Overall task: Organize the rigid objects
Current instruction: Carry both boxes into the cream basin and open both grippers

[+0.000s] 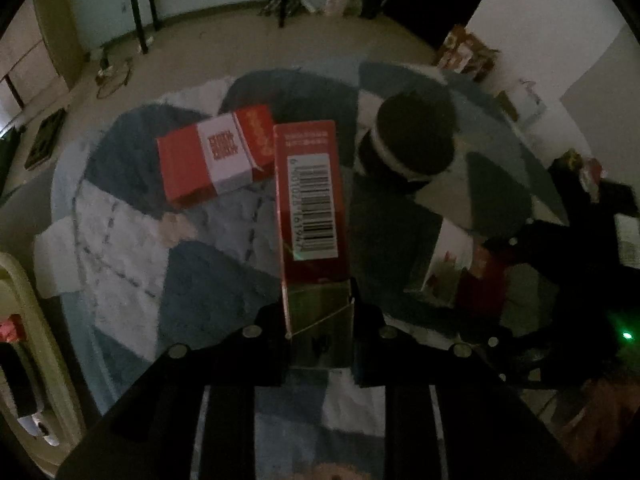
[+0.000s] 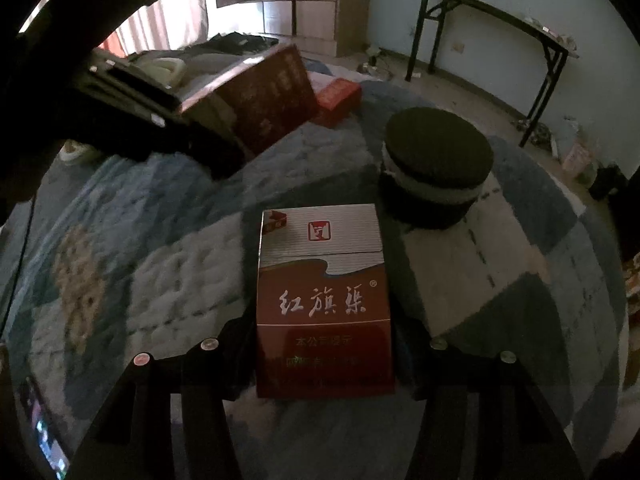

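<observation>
Red barcode box [image 1: 310,200] clamped edge-on in left gripper [image 1: 320,320] above rug [image 1: 132,264]; its base is hidden by the fingers. Right gripper [image 2: 324,360] grips red-and-silver pack [image 2: 322,300] w/ lower print dim, unreadable. Dark round cushion [image 2: 438,152] nearby.

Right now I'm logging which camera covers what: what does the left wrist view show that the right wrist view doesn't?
Only the left wrist view: the barcode side of the red carton between the left fingers.

Only the right wrist view: the printed front of the red and silver pack between the right fingers, and the folding table.

Both: the red and white box, the round dark tin, the patchwork rug.
</observation>
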The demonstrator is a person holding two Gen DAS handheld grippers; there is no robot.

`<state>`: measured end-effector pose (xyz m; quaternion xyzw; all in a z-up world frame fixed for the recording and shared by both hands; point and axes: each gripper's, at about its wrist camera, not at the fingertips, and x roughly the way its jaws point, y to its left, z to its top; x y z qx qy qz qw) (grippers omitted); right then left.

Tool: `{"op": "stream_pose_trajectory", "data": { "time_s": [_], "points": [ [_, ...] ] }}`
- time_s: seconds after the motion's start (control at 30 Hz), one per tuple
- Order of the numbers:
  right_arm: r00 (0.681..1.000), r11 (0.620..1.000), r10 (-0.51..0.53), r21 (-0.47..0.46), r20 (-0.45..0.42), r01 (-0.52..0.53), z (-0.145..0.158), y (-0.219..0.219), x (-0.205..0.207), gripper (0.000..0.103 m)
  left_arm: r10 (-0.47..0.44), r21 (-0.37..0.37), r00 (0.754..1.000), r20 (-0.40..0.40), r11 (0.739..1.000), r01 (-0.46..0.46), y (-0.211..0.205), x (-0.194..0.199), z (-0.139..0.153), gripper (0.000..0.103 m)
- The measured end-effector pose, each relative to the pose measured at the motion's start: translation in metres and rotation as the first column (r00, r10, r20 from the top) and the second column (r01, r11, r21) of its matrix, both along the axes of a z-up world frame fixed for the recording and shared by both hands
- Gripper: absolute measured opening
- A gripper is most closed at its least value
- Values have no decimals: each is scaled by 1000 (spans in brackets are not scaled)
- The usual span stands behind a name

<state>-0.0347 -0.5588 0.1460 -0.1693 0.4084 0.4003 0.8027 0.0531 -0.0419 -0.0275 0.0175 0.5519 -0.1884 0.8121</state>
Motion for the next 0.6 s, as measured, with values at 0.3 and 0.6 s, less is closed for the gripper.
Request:
{"op": "stream_pose_trajectory", "data": {
  "time_s": [0.3,0.6],
  "points": [
    [1000,998,6,58,7,-7,34,0,-18,55,23,-17,997,68,1000,-22,52,-33,26,24],
    [1000,984,-3,176,14,1,93,21,-10,55,274,-88,955,116,960,-265,158,-61,55,24]
  ]
}}
